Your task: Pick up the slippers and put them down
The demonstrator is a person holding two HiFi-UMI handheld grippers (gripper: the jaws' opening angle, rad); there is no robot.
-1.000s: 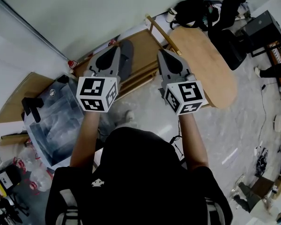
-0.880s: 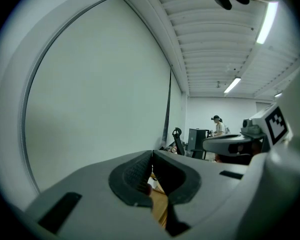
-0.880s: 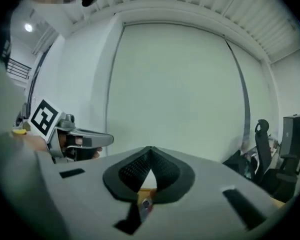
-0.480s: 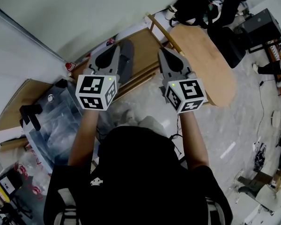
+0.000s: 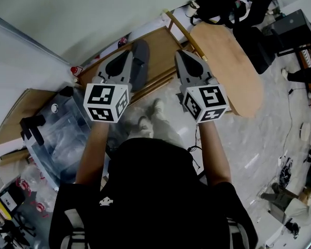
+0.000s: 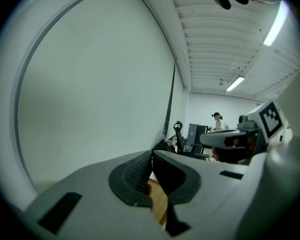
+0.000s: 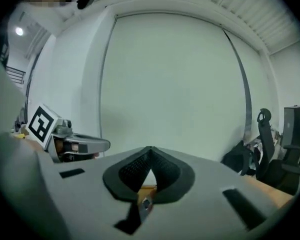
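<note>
I've stepped in and brought both down toward the shelf [image 5: 163,45], left gripper [image 5: 126,54] and right gripper [image 5: 183,56] each pinched shut on nothing, with one grey slipper [image 5: 141,62] lying just right of my left tips, so I reckon opening comes next.

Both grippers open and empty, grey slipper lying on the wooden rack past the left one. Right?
Not open. The left gripper and the right gripper are both shut, tips meeting on nothing, as the left and right gripper views show. The rest holds: the grey slipper lies on the wooden rack past the left one.
</note>
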